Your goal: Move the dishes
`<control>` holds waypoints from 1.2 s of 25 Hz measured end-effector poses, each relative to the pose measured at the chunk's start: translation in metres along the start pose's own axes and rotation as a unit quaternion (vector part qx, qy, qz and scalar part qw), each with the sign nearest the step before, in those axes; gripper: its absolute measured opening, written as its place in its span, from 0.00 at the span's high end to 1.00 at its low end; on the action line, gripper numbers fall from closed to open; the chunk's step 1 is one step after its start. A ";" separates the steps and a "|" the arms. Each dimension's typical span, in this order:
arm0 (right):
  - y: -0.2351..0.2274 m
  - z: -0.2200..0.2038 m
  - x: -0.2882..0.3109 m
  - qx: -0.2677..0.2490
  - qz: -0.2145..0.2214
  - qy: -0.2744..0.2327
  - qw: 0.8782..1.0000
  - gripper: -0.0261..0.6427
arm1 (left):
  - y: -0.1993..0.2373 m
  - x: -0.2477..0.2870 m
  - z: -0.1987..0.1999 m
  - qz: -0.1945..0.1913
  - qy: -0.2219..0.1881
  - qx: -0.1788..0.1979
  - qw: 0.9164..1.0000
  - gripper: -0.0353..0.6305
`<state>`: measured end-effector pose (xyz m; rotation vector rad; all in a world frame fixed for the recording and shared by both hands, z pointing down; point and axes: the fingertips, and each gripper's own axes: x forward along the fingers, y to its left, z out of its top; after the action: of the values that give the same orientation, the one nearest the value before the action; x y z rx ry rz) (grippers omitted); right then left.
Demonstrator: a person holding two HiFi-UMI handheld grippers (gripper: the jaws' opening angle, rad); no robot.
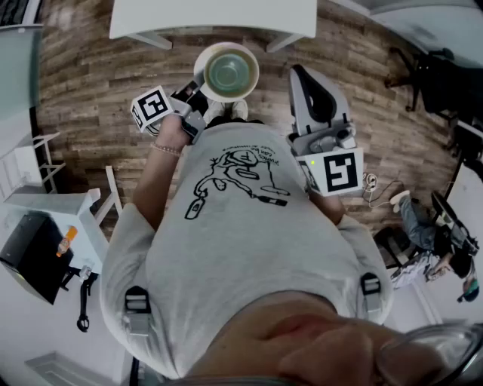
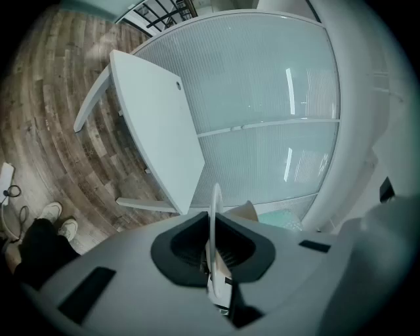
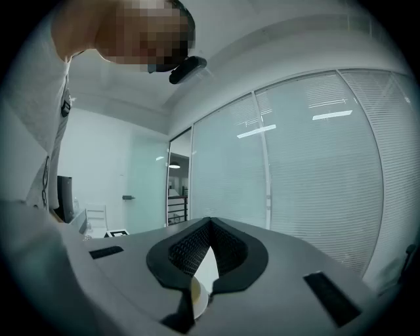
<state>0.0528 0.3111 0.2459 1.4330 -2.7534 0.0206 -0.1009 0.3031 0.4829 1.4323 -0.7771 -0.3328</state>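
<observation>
Head view: carrying a bowl level, just short of the white table, pinched by its rim in the left gripper. Probably kept flat and out front for a clean set-down there. Keeping the right gripper clear, short of the table's right end.

Left gripper view: clamped tight on that thin rim, table beyond.

Right gripper view: closed up, gripping no dish. Just a pale sliver deep in the throat, can't tell what.

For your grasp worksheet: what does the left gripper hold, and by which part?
A round white bowl, green inside, pinched at its rim.
</observation>
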 end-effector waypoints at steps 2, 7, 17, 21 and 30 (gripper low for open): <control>0.001 0.002 -0.002 0.002 0.000 0.000 1.000 0.91 | -0.002 -0.001 -0.001 -0.001 -0.001 0.003 1.000 0.92; 0.002 0.004 -0.004 0.000 0.003 0.000 1.000 0.91 | -0.011 -0.003 -0.002 -0.007 0.000 0.005 1.000 0.92; 0.005 0.005 -0.002 0.005 0.009 -0.009 1.000 0.91 | -0.021 -0.004 -0.002 -0.018 0.000 0.006 1.000 0.92; 0.001 0.007 -0.005 0.000 0.011 -0.009 1.000 0.91 | -0.023 -0.001 -0.004 -0.015 -0.002 0.009 1.000 0.92; -0.037 0.005 -0.007 0.003 0.007 -0.009 1.000 0.91 | -0.032 0.031 -0.013 -0.015 0.000 0.005 1.000 0.92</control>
<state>0.0875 0.2956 0.2402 1.4225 -2.7799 0.0170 -0.0623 0.2888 0.4609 1.4540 -0.7586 -0.3522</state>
